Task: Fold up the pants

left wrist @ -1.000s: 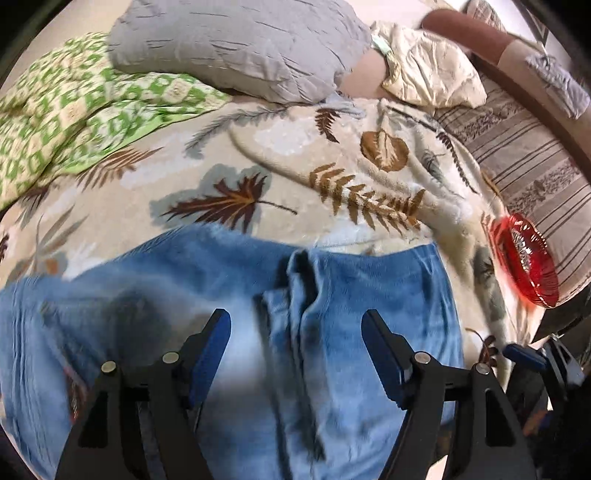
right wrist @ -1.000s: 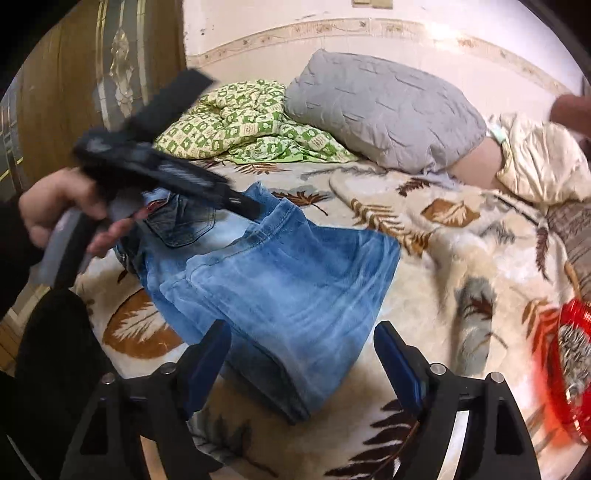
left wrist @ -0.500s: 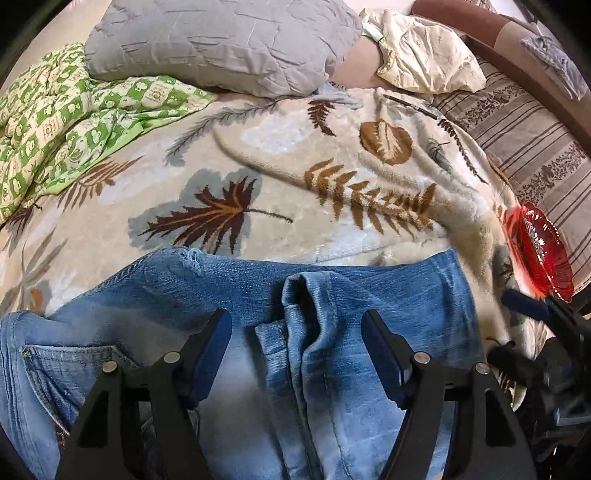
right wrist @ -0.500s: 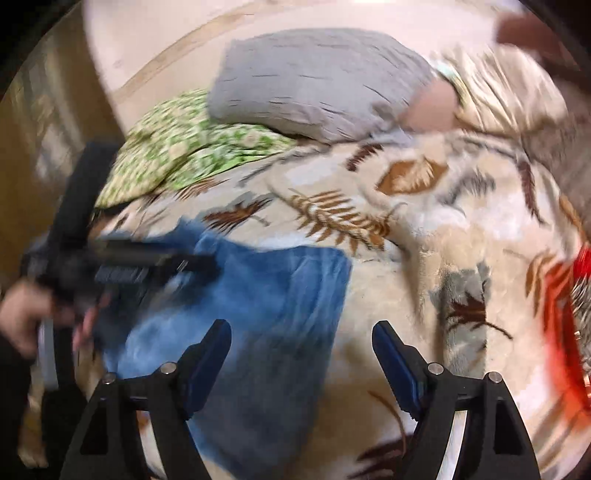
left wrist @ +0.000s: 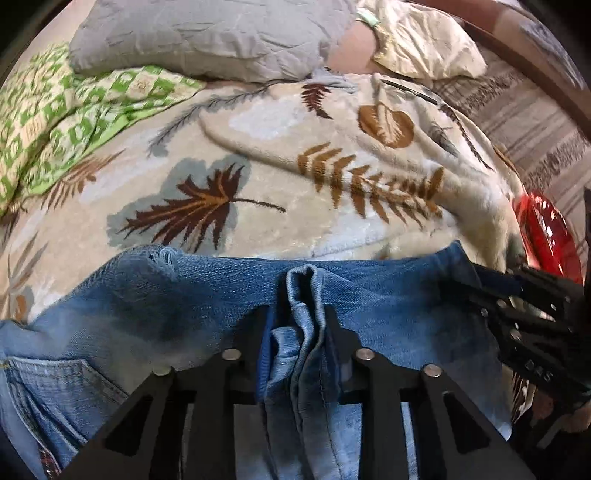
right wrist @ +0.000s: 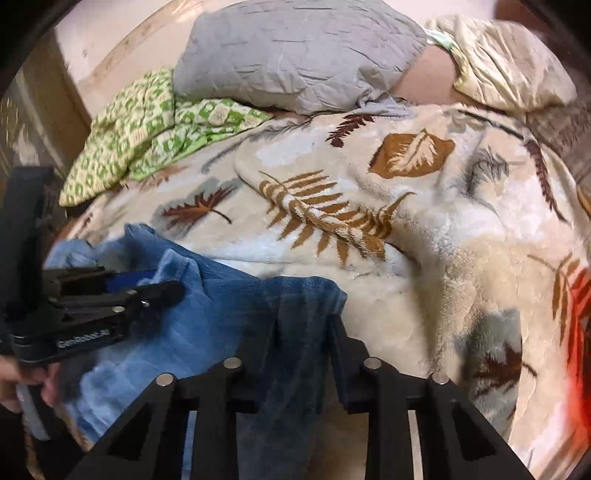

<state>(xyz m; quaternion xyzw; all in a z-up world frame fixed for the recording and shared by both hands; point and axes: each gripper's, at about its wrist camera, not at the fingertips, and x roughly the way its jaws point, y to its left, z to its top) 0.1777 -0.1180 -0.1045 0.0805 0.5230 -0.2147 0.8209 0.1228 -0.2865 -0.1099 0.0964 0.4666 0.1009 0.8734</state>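
Blue jeans (left wrist: 177,295) lie folded across the near part of a leaf-patterned blanket (left wrist: 295,177). In the left wrist view my left gripper (left wrist: 297,314) is closing on a raised ridge of denim near the fold's middle, and its pads press on that ridge. The right gripper (left wrist: 517,295) shows at the jeans' right edge. In the right wrist view my right gripper (right wrist: 303,321) is closing on the dark right corner of the jeans (right wrist: 229,306), with the cloth pinched between its pads. The left gripper (right wrist: 147,291) and a hand (right wrist: 14,384) show at the left.
A grey pillow (left wrist: 207,33) and a cream pillow (left wrist: 417,44) lie at the bed's far end. A green checked cloth (left wrist: 66,122) is bunched at the far left. A red glass bowl (left wrist: 546,236) sits near the bed's right edge.
Both grippers' jaws have gone from wide apart to pinched on denim. The right gripper has swung left and down onto the jeans' right corner. The left gripper sank slightly onto the ridge.
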